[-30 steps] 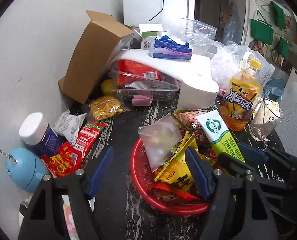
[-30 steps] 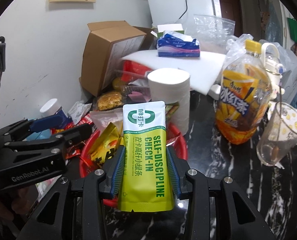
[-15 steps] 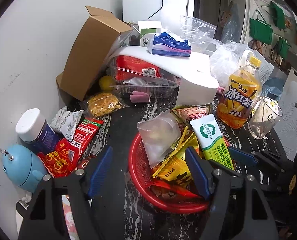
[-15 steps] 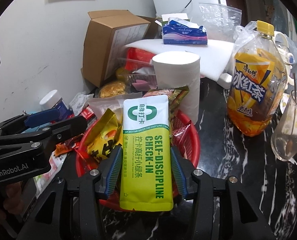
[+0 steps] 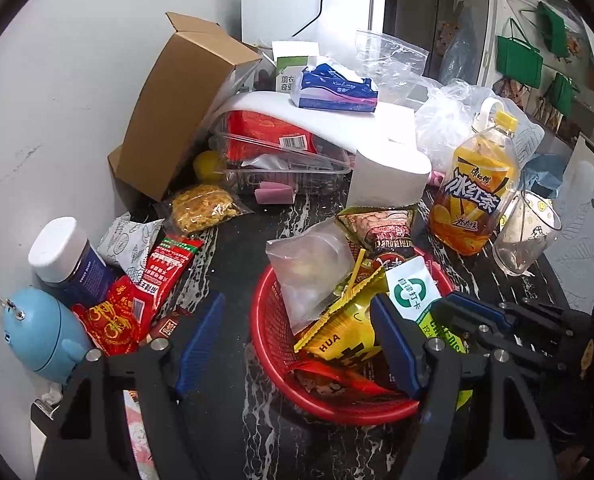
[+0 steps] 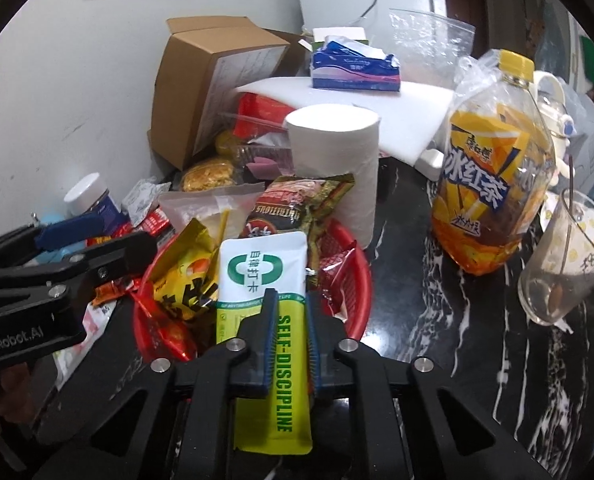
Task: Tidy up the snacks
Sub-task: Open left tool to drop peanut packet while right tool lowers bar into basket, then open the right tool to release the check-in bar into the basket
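- The right gripper [image 6: 291, 312] was clenched on a flat green-and-white snack pouch with the words SELF-DISCIPLINE [image 6: 263, 276]. Its two blue pads pressed the pouch from both sides.
- The top of the pouch leaned over the near edge of a round red plastic basket [image 6: 357, 280]. The bottom of the pouch hung outside the basket, toward the camera.
- The left gripper [image 5: 297, 344] was spread wide and held nothing. Its left finger stood over the dark marble table [image 5: 233, 264], and its right finger was over the basket.
- The basket sat on the table and was full of snacks. Inside were a yellow bag with the letters HUA [image 5: 349, 332], a clear plastic bag [image 5: 313, 264] and a dark brown-and-gold snack bag [image 6: 297, 208].
- Just behind the basket stood a white roll of paper [image 6: 333, 156].
- To the right of the roll stood a big bottle of orange iced tea with a yellow cap [image 6: 497, 184]. A clear glass cup with smiley faces [image 6: 565, 264] was near it.
- To the left of the basket lay red snack packs [image 5: 137, 300], a jar with a white lid [image 5: 69, 256] and a light blue round gadget [image 5: 41, 336].
- At the back, a brown cardboard box [image 5: 177, 112] leaned against the wall, and a blue pack of tissues [image 5: 333, 88] lay on a white foam sheet [image 5: 393, 120].
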